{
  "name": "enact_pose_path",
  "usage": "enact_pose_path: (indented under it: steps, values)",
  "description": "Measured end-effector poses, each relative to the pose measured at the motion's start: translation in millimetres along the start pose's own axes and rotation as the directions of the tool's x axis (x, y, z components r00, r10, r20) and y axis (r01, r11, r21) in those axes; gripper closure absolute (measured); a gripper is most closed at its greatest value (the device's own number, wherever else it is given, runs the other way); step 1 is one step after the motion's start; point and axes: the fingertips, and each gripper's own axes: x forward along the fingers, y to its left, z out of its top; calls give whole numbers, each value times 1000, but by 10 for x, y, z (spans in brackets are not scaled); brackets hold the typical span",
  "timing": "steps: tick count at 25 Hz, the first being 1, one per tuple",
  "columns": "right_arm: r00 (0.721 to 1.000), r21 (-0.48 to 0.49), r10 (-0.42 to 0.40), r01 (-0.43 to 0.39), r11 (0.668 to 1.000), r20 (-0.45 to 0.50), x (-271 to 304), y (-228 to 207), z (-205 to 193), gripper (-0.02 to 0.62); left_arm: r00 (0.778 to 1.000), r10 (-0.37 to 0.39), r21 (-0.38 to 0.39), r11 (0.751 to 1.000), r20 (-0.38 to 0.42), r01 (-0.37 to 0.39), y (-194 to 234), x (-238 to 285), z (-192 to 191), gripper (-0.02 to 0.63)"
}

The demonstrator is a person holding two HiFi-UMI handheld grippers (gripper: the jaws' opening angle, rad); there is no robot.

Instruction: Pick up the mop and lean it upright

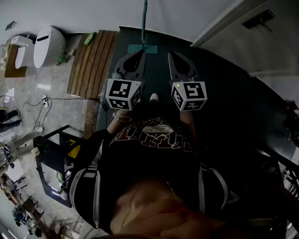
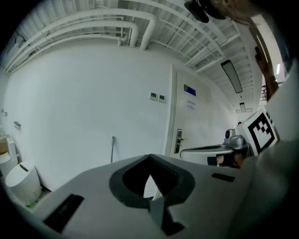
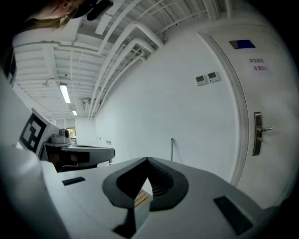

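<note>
Already the slim teal-handled flat mop (image 1: 144, 28) leans upright against the white wall (image 1: 93, 14), head on the dark floor mat (image 1: 224, 93). The left hand-held gripper (image 1: 139, 55) and right hand-held gripper (image 1: 173, 56) hover apart from it, the jaws of the 2 together, empty.

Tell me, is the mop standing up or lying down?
Standing up: the mop has its handle running straight up the wall.
</note>
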Motion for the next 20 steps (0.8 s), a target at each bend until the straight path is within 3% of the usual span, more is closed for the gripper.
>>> enact_pose_path:
  steps: [20]
  values:
    - [999, 13, 45, -45, 999, 8, 129, -443, -15, 577, 999, 26, -22, 999, -22, -26, -122, 367, -114, 560]
